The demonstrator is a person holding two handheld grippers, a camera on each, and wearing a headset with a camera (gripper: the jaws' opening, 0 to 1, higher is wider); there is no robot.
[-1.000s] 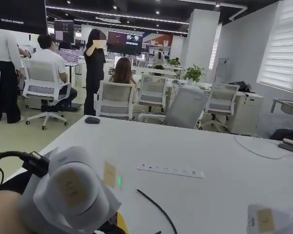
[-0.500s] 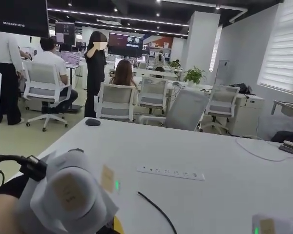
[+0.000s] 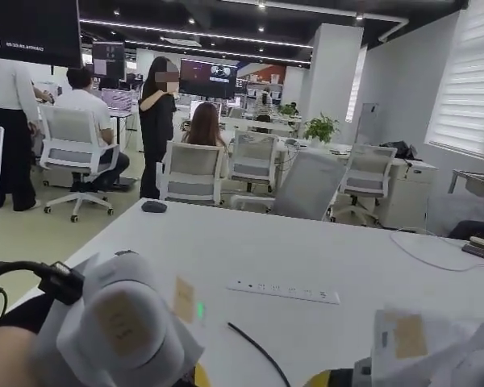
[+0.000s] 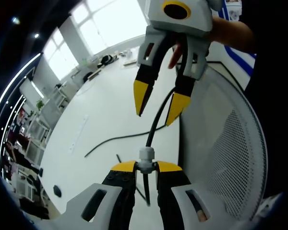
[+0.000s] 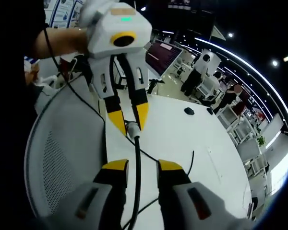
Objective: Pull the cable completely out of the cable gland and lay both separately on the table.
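Gripping stage: left gripper (image 4: 147,166) pinches cable gland (image 4: 146,155); right gripper (image 4: 157,110) jaws spread around cable (image 4: 152,130); next, close and pull apart

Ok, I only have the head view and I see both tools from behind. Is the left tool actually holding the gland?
Observer: Yes. In the left gripper view the left tool is shut on the cable gland.
Operator: Is the cable out of it?
Observer: No. The cable is threaded through the gland and shows on both sides of it.
Operator: And the right tool?
Observer: The right tool is open. Its jaws stand on either side of the cable without pinching it.
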